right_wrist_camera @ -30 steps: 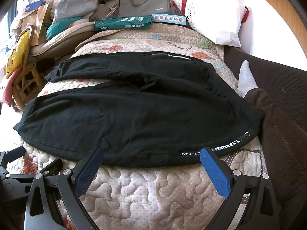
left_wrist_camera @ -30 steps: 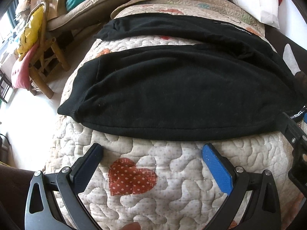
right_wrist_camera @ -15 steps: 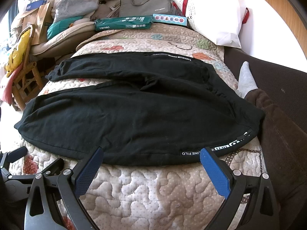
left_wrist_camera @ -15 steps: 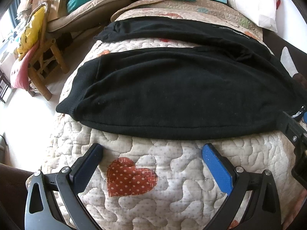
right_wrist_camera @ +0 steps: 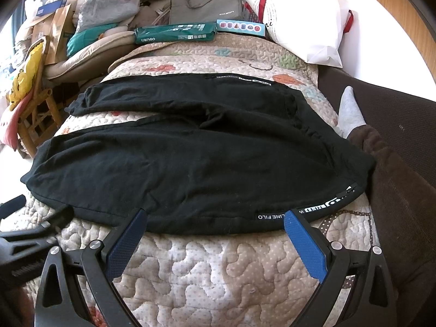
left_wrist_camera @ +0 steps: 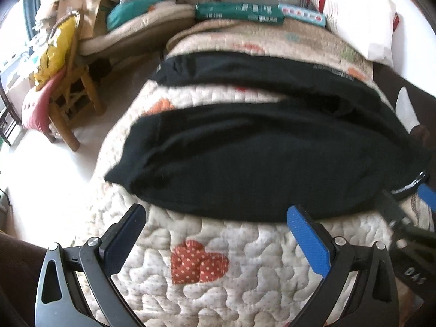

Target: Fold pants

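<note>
Black pants (right_wrist_camera: 190, 163) lie flat across the quilt (right_wrist_camera: 218, 267), legs spread apart, both hand-held grippers (left_wrist_camera: 215, 218) (right_wrist_camera: 215, 222) wide open, empty, at the near hem.

Black pants (right_wrist_camera: 196, 163) lie flat and unfolded across the quilted bed (right_wrist_camera: 218, 267), legs spread toward 9 o'clock, waistband with white lettering at 3 o'clock.

quilted cover (right_wrist_camera: 218, 272), white pillow (right_wrist_camera: 305, 27), green box (right_wrist_camera: 174, 34), wooden chair (left_wrist_camera: 68, 100)
</note>
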### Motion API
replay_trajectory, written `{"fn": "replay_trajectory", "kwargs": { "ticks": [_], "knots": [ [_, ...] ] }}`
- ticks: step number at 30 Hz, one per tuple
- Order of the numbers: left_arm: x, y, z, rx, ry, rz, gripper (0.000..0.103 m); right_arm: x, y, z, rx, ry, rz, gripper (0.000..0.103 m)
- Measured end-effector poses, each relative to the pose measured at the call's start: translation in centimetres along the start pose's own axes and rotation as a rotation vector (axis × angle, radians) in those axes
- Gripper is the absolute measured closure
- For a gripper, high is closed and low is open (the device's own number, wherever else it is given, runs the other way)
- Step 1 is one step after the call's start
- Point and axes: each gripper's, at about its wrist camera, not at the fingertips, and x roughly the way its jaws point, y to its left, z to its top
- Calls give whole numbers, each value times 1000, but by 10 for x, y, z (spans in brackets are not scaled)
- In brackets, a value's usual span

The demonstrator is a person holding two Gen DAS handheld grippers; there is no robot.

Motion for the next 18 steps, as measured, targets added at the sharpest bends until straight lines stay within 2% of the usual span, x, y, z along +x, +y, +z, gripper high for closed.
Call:
{"fn": "replay_trajectory", "kwargs": {
  "ticks": [3, 7, 18],
  "knots": [
    [-9, -4, 2, 22, -47, 3, 0, 1, -1, 0, -2, 3, 1, 1],
    [-13, -12, 0, 74, -73, 27, 0, 2, 0, 0, -10, 3, -5, 1],
    [-9, -8, 2, 58, -68, 33, 0, 5, 0, 0, -17, 8, -4, 1]
  ]
}}
